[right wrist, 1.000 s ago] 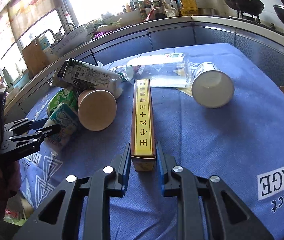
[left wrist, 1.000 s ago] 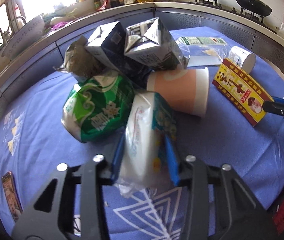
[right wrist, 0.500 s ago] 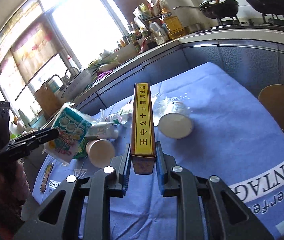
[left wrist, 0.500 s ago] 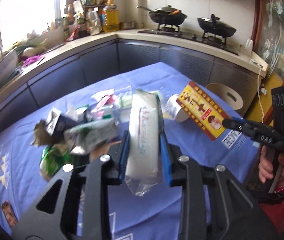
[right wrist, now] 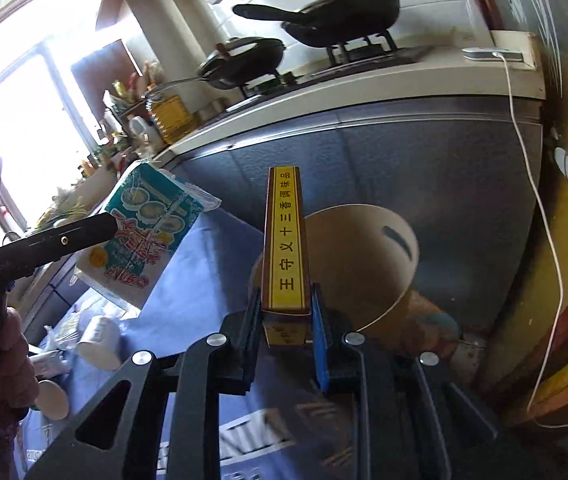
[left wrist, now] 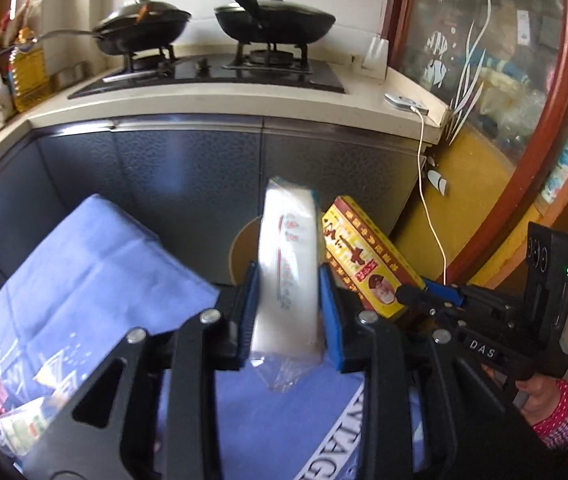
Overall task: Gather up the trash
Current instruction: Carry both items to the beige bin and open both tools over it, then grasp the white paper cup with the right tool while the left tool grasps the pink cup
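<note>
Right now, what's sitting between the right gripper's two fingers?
The yellow box: the right gripper is shut on its near end, as the right wrist view shows.

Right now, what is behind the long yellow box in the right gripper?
Behind the yellow box stands a round tan bin beside the blue tablecloth. Its inside is not visible; the box covers part of its rim.

A blue printed cloth [left wrist: 84, 264] is covering the bench [right wrist: 188, 280]. Near its left edge in the right wrist view, a white paper cup [right wrist: 98, 342] is lying on its side, with crumpled wrappers [right wrist: 50, 354] lying just beside it.
</note>
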`<state>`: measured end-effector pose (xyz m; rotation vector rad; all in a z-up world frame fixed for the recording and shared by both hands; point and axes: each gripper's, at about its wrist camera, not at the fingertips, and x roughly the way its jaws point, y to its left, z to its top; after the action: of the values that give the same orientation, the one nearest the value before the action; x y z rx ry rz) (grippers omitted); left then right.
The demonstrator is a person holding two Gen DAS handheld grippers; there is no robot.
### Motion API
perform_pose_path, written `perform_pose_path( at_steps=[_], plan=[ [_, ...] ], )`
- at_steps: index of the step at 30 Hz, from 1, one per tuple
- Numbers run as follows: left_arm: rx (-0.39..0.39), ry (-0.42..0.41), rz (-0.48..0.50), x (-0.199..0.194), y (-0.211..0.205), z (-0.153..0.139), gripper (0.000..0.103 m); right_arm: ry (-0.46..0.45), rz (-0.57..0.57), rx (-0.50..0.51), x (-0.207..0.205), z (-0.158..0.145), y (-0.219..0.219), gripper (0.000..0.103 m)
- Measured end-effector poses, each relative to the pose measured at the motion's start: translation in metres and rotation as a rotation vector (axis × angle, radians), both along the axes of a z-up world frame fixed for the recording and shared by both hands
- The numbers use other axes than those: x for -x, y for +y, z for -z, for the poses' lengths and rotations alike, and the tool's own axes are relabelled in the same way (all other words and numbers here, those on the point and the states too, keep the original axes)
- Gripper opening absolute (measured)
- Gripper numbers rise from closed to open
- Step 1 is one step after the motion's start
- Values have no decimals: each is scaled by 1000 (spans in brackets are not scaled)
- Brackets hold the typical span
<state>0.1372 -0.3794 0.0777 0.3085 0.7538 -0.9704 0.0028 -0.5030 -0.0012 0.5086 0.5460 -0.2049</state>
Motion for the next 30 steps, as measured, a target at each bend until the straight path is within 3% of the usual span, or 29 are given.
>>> perform_pose_path(
  at_steps=[5,9,13,17,20,23,26,30],
  plan=[
    [-95,53,-11,-26,-73,56,29,83,36,-5,-24,33,-33,23],
    [-142,86,-33,-37,-95,91,33,112,32,-25,-40,54,-45,25],
    [-184,95,-62,-39,-102,108,66,103,32,-43,-45,58,-48,31],
    [-187,75,-79,-37,-102,104,67,71,53,-28,-44,51,-45,39],
    [-134,66,-96,-34,-80,83,67,37,66,-30,-39,40,-43,39],
    [-33,45,-99,-19,-46,51,67,-18,60,-44,-25,22,-32,39],
    [58,13,-100,6,5,21,67,-69,8,-42,-17,4,-8,39],
    [108,-31,-160,36,90,8,67,-95,-107,-51,-16,-7,37,39]
  ],
)
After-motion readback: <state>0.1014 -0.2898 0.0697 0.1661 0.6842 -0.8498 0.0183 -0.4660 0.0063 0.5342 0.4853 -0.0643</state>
